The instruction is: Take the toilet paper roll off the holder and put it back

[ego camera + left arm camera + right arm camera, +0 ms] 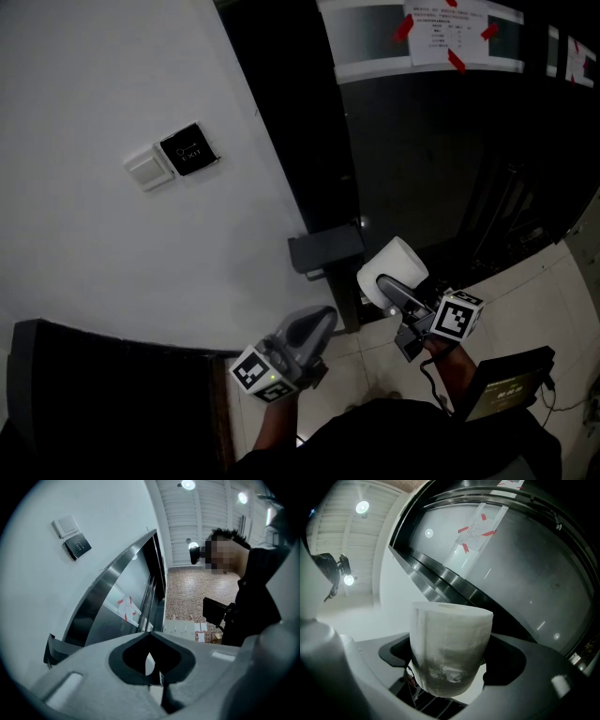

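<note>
A white toilet paper roll (pixel 392 269) is clamped between the jaws of my right gripper (pixel 394 289), just right of the dark grey holder (pixel 324 251) fixed where the white wall meets the dark door frame. In the right gripper view the roll (pixel 451 644) stands upright and fills the gap between the jaws of the right gripper (pixel 450 670). My left gripper (pixel 314 330) hangs lower and to the left, below the holder, shut with nothing in it. Its jaw tips meet in the left gripper view (pixel 151 633), and the holder (pixel 52 649) shows at the left edge.
A white switch and a black panel (pixel 178 155) sit on the wall. A notice taped with red tape (pixel 448 33) hangs on the dark glass door. A black case (pixel 511 380) lies on the tiled floor at the right. A dark cabinet (pixel 103 394) fills the lower left. A person (pixel 255 597) stands behind.
</note>
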A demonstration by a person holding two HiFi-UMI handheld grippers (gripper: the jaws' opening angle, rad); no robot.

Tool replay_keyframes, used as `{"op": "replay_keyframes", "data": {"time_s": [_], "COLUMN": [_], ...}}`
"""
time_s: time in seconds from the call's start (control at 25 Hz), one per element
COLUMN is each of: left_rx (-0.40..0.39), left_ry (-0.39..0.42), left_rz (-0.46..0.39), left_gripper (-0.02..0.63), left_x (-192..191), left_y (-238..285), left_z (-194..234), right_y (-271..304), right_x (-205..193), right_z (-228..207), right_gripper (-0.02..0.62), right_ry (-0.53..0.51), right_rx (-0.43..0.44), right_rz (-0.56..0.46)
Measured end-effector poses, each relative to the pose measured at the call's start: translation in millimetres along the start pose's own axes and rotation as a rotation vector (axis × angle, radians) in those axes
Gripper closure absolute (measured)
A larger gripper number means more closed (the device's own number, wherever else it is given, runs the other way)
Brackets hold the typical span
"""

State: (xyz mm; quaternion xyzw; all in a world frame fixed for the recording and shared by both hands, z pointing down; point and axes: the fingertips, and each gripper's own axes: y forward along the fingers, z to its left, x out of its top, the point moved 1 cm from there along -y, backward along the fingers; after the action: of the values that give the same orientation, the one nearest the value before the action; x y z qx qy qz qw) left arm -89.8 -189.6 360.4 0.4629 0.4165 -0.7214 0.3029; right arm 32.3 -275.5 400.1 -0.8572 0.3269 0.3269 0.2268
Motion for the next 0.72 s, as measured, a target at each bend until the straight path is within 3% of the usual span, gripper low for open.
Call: {"op": "replay_keyframes", "data": {"time_s": [0.72], "left_rx": [0.010], "left_ry": [-0.007], "left_rz": [-0.023], "left_gripper": [0.606], "left_x": [1.4], "left_y": [-1.6], "left_z": [-1.7], "right_y": [-3.4], "right_x": [-3.3], "right_z": [-5.1], "right_gripper": [0.141], "right_ry": [-0.007], "right_rx": [-0.014], "right_rz": [0.014]}}
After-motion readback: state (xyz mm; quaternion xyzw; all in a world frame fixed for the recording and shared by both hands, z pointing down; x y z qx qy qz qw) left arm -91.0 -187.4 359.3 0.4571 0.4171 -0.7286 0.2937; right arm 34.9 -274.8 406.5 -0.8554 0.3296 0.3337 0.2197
